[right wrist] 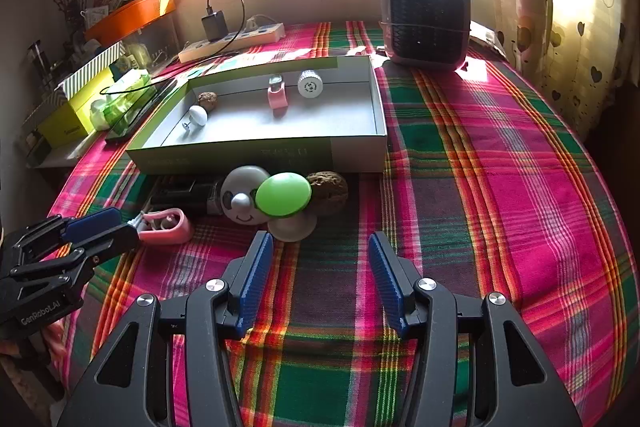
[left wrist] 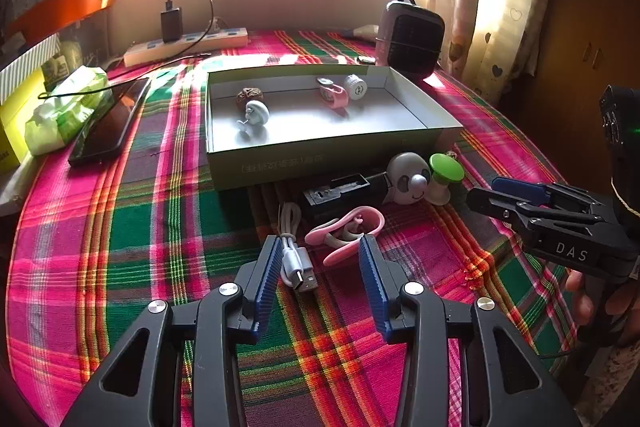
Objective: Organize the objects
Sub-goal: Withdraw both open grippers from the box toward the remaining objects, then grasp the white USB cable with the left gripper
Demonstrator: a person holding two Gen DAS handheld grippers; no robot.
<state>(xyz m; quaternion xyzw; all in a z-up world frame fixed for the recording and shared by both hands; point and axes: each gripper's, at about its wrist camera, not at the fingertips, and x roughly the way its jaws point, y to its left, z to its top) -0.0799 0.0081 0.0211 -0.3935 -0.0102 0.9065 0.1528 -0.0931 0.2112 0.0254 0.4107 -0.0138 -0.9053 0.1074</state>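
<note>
An open grey box (left wrist: 332, 163) (right wrist: 352, 155) holds a walnut (left wrist: 249, 95), a white knob (left wrist: 256, 115), a pink clip (left wrist: 333, 95) and a white cap (left wrist: 355, 87). In front of it lie a black device (left wrist: 340, 191), a panda-face toy (left wrist: 408, 183) (right wrist: 240, 199), a green-topped knob (left wrist: 445, 175) (right wrist: 283, 195), a walnut (right wrist: 329, 187), a pink clip (left wrist: 346, 231) (right wrist: 166, 227) and a white USB cable (left wrist: 294, 251). My left gripper (left wrist: 320, 267) is open just short of the cable and the pink clip. My right gripper (right wrist: 320, 267) is open and empty, just short of the green knob.
A small heater (right wrist: 427, 23) stands at the back right. A power strip with charger (left wrist: 184, 43) lies at the back. A phone (left wrist: 108, 123), a tissue pack (left wrist: 64, 111) and boxes (right wrist: 80, 99) are at the left. The plaid cloth (right wrist: 500, 187) covers the table.
</note>
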